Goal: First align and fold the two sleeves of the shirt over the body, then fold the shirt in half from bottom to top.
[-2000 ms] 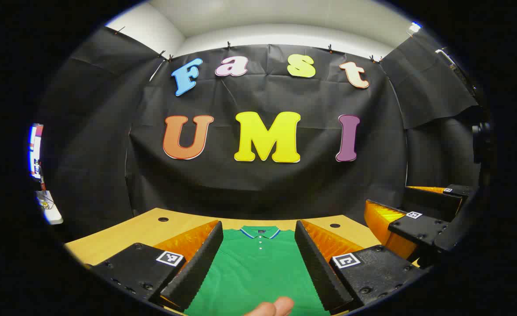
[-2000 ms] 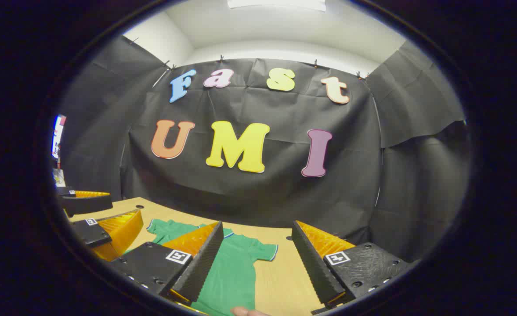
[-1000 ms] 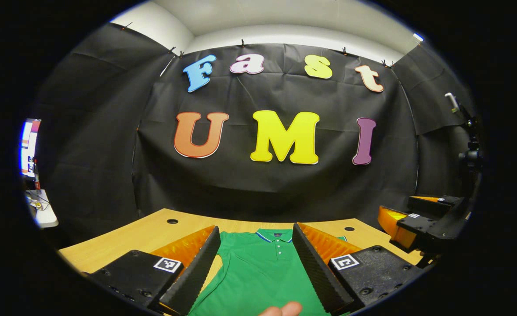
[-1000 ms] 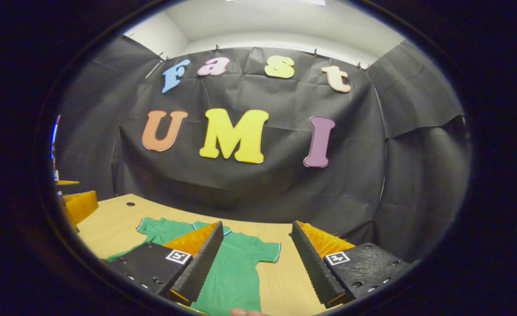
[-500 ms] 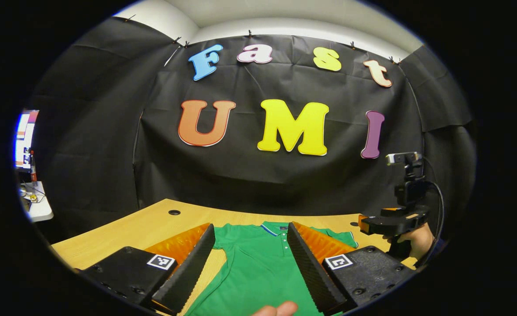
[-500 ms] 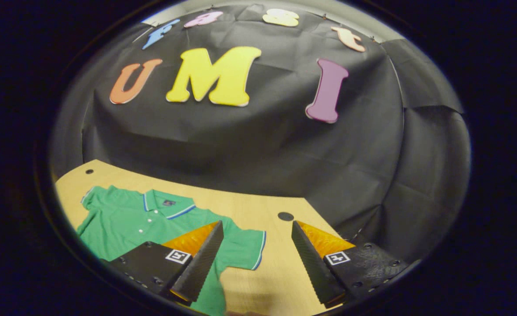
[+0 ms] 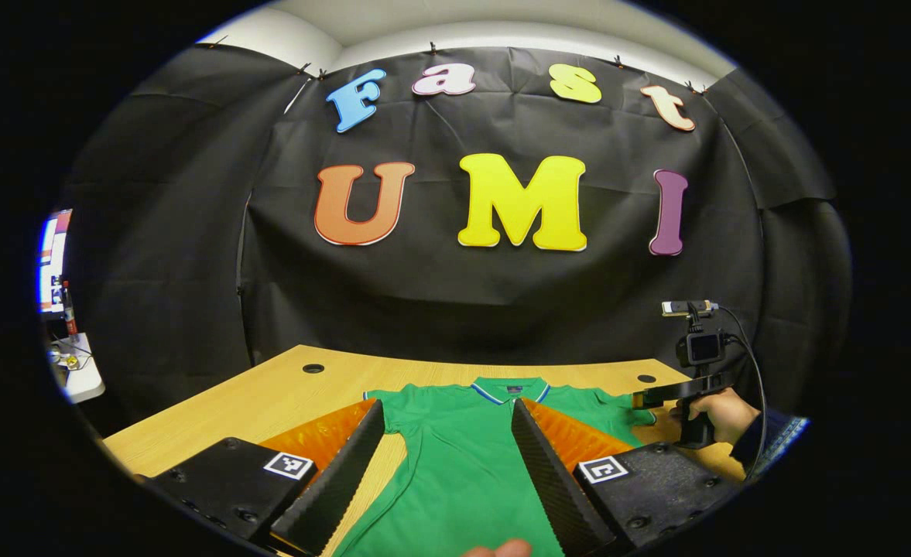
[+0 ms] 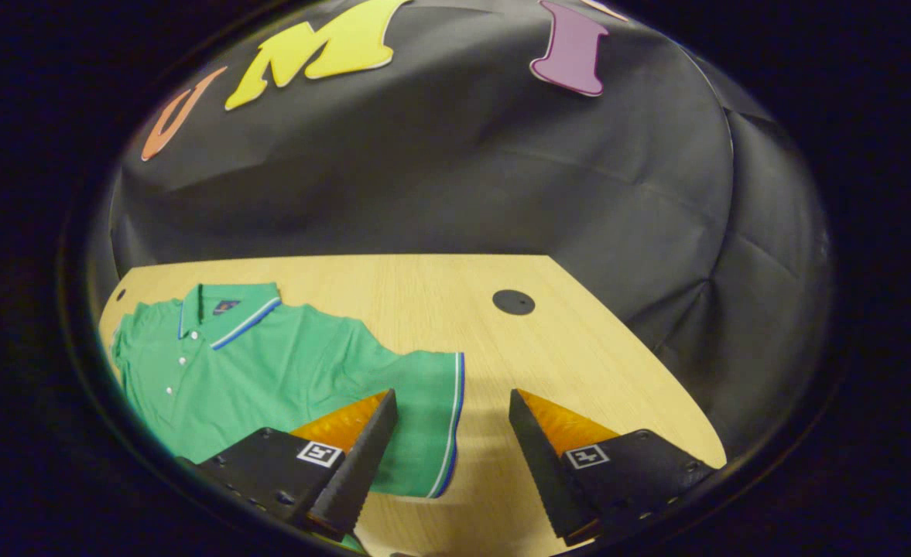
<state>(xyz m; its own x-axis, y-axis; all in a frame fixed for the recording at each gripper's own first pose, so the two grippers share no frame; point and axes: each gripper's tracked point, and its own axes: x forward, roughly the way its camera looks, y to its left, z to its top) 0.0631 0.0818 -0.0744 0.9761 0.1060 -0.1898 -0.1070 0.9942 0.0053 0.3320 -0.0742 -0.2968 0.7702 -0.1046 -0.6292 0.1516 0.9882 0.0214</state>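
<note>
A green polo shirt (image 7: 459, 456) with a blue-trimmed collar lies flat on the wooden table (image 7: 269, 394), both short sleeves spread out. My left gripper (image 7: 447, 418) hovers open over the shirt's body, its fingers framing the chest. In the right gripper view the shirt (image 8: 269, 363) lies at the left, and its right sleeve (image 8: 424, 418) with a blue hem reaches between the fingers. My right gripper (image 8: 451, 402) stands open just above that sleeve hem. The left gripper view also shows the right gripper (image 7: 660, 396) at the far right, held by a hand (image 7: 722, 414), by the sleeve.
The table has round cable holes (image 7: 313, 368) (image 8: 513, 302) near its back corners. Black cloth walls close in behind and at the sides. A white side table with small items (image 7: 76, 371) stands far left. A fingertip (image 7: 501, 549) shows at the bottom edge.
The right gripper has tilted down and moved forward to the shirt's right sleeve hem. The left gripper has stayed open over the shirt, drifting slightly.
</note>
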